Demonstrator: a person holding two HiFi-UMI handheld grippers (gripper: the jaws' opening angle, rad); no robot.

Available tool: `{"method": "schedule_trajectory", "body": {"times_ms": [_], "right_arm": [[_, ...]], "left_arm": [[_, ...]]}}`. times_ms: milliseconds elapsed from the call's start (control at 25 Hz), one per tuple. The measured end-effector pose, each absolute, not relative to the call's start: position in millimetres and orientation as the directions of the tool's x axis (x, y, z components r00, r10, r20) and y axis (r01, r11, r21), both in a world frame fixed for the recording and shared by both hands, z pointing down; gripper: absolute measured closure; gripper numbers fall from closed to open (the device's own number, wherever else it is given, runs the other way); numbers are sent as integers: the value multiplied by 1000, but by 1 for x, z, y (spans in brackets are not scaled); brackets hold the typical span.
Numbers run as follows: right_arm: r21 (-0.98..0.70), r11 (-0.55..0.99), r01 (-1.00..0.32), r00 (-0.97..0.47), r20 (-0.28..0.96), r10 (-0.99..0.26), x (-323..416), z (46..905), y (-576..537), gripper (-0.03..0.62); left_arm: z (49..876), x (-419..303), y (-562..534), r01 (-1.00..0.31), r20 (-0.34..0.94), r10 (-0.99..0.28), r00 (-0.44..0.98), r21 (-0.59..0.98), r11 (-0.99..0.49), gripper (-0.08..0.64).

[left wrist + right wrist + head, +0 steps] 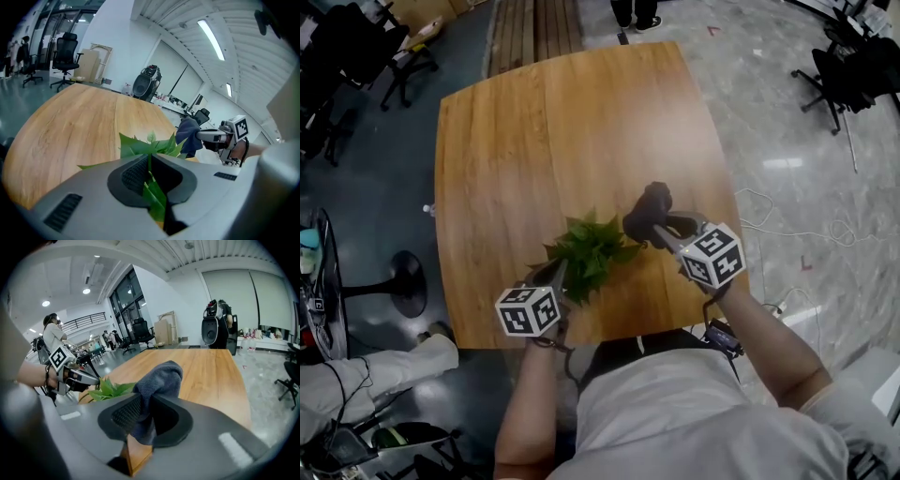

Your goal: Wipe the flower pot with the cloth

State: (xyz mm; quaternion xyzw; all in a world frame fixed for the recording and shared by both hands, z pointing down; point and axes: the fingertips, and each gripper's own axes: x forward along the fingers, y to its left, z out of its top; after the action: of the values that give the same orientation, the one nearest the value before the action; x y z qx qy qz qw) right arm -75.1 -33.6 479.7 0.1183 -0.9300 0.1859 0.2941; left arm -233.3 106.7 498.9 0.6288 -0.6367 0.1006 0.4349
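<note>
Looking barely started: right hand-held gripper (654, 232) pinches the cloth (649, 208) just beside the plant (592, 246). Left hand-held gripper (560, 274) is clamped on the leaves (152, 187), and the pot's hidden.

Left claw (561, 273) pinching leaves (591, 246), right claw (652, 229) pinching cloth (649, 206)

plant (592, 251): on table (544, 141), near its front edge | cloth (649, 214): just right of plant

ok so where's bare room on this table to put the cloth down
Free: the far half of the table, and the strip left of the plant. Crowded: the near edge, where the left gripper grips that plant and the right gripper holds the cloth.
</note>
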Motion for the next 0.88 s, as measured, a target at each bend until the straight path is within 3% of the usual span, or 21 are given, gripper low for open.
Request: {"method": "schedule_trajectory", "body": {"times_ms": [360,880], "right_arm": [[-349,896,-273,-735,677,40,-99,552,-19,528],[-526,815,-244,-736,648,198,-132,615,5,526]], "left_arm": [[539,-247,92,-892,740,-625,249,426,148,526],[581,-230,68,-882,791,-497,358,460,98,509]]}}
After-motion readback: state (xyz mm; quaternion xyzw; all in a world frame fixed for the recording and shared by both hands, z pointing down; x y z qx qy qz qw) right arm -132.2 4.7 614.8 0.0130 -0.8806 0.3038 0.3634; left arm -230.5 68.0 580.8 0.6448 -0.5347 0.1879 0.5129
